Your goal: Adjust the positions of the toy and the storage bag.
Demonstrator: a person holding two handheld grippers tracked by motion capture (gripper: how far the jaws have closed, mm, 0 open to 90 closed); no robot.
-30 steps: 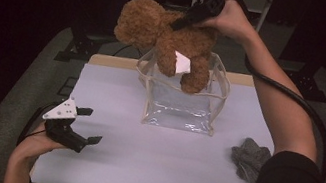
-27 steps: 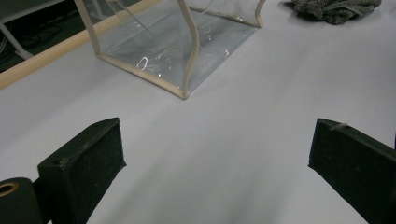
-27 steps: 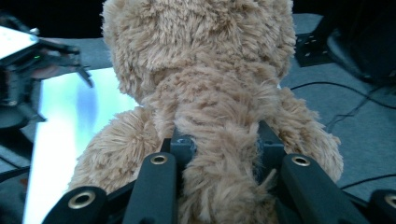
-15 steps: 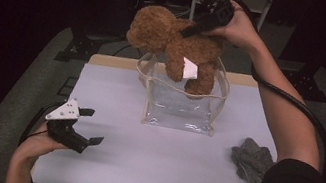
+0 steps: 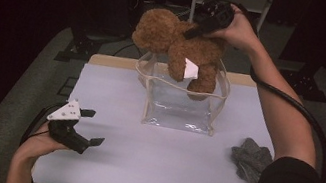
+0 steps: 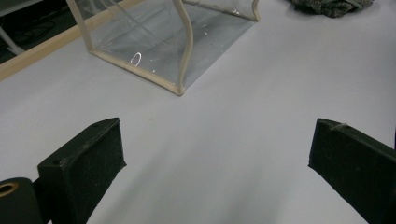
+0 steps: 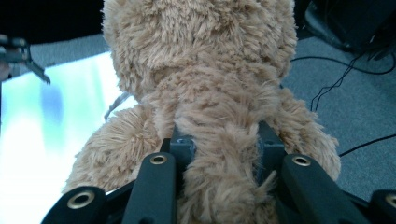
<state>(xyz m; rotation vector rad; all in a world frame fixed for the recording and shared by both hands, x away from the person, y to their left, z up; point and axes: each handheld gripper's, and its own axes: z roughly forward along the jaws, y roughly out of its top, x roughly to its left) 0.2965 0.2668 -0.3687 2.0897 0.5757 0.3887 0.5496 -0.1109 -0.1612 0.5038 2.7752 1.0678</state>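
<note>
A brown plush teddy bear (image 5: 178,48) with a white tag hangs over the mouth of a clear plastic pouch (image 5: 181,107) at the back of the table, its legs dipping inside. My right gripper (image 5: 197,30) is shut on the bear's back; in the right gripper view its jaws pinch a fold of the bear's (image 7: 205,93) fur. My left gripper (image 5: 93,127) rests near the table's front left, open, with nothing between its fingers. In the left gripper view the pouch (image 6: 168,42) stands ahead on the white surface.
A crumpled grey cloth (image 5: 250,160) lies at the right side of the white table (image 5: 162,167), also seen as the cloth (image 6: 331,5) in the left gripper view. Cables and stand legs lie on the grey floor behind the table.
My right gripper has carried the bear down and to the right, so its legs now sink into the pouch's mouth. The left gripper has stayed where it was.
</note>
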